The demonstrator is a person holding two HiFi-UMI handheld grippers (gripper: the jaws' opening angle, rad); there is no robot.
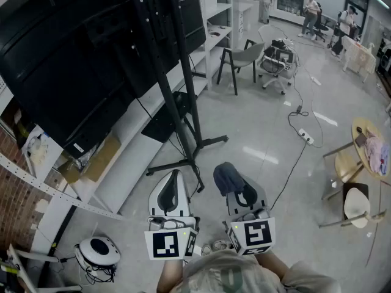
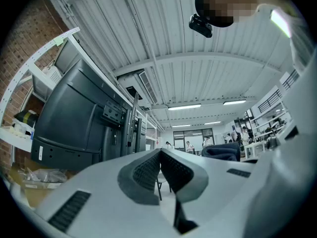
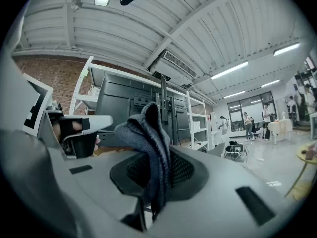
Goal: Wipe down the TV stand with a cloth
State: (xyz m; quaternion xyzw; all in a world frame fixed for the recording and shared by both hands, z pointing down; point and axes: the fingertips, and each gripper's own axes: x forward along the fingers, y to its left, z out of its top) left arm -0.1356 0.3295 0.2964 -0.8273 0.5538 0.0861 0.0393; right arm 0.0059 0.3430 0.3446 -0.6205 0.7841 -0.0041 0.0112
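**Site condition: cloth in hand, TV stand not in contact**

Head view. A polished grey floor [image 1: 263, 145] runs through an open workroom, with white shelving [image 1: 214, 17] and a brick wall [image 1: 15, 182] on the 9 o'clock side. A large black TV [image 1: 79, 54] fills the 10 o'clock quarter, mounted on a black TV stand [image 1: 173, 66] whose base legs spread over the floor near centre. A grey chair [image 1: 244, 57] stands at 1 o'clock, and a round bench [image 1: 360, 140] at 3 o'clock. The left gripper [image 1: 173, 179] and right gripper [image 1: 239, 191] sit side by side at 6 o'clock, short of the stand's base. A dark cloth [image 1: 226, 177] bunches at the right gripper's tip, clear of the stand.

Left gripper view. Ribbed ceiling and strip lights are overhead. The TV [image 2: 74, 123] is at 9 o'clock. The left gripper [image 2: 160, 152] has its jaws pressed together with nothing between them. The cloth [image 2: 223, 150] shows at 3 o'clock.

Right gripper view. The shelving and TV [image 3: 129, 113] stand at 10 o'clock, with the stand's post [image 3: 163, 98] rising at 12 o'clock. The right gripper [image 3: 166, 155] has its jaws clamped on the cloth [image 3: 148, 133], which stands up in folds above them. The left gripper [image 3: 81, 128] shows at 9 o'clock.
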